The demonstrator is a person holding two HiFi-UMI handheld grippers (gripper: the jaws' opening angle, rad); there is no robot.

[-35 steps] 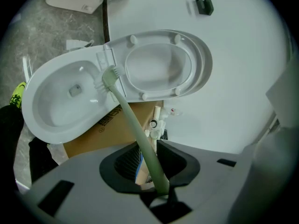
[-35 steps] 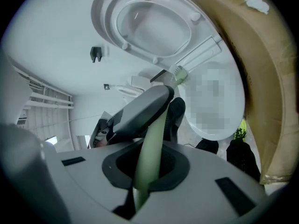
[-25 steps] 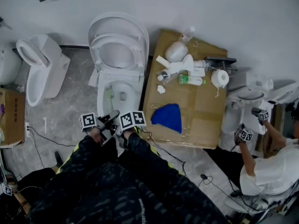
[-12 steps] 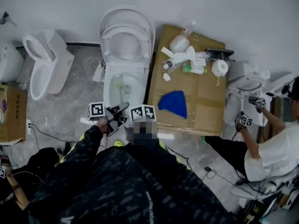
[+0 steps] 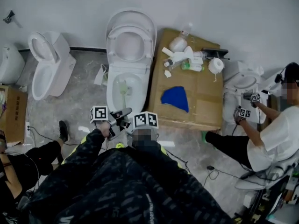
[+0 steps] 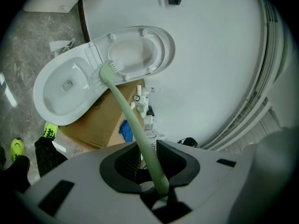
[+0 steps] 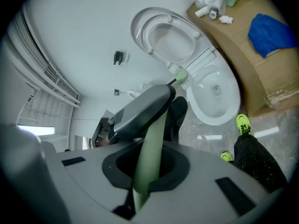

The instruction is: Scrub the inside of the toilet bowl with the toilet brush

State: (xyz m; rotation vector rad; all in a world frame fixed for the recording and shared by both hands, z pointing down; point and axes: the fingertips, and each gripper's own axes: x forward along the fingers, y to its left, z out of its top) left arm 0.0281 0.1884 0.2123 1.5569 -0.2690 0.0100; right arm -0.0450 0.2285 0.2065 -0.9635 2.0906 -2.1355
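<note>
A white toilet (image 5: 125, 73) stands with its lid (image 5: 130, 40) up. A pale green toilet brush (image 5: 122, 90) reaches into the bowl (image 6: 65, 88), its head (image 6: 106, 71) at the back rim near the hinge. My left gripper (image 5: 117, 117) is shut on the brush handle (image 6: 135, 129) by the bowl's front edge. My right gripper (image 5: 132, 126) sits just behind it, shut on the same handle (image 7: 148, 157). In the right gripper view the left gripper (image 7: 142, 107) hides the middle of the handle, and the brush head (image 7: 179, 73) shows beyond it.
A cardboard slab (image 5: 201, 101) right of the toilet carries bottles, a paper roll (image 5: 216, 65) and a blue cloth (image 5: 175, 98). A second toilet (image 5: 46, 64) stands at the left. Another person (image 5: 275, 134) sits at the right by a third toilet. Cables lie on the floor.
The head camera drifted, so the toilet sits further right in the picture. Both grippers stay shut on the brush handle at the bowl's front, and the brush head stays in the bowl.
</note>
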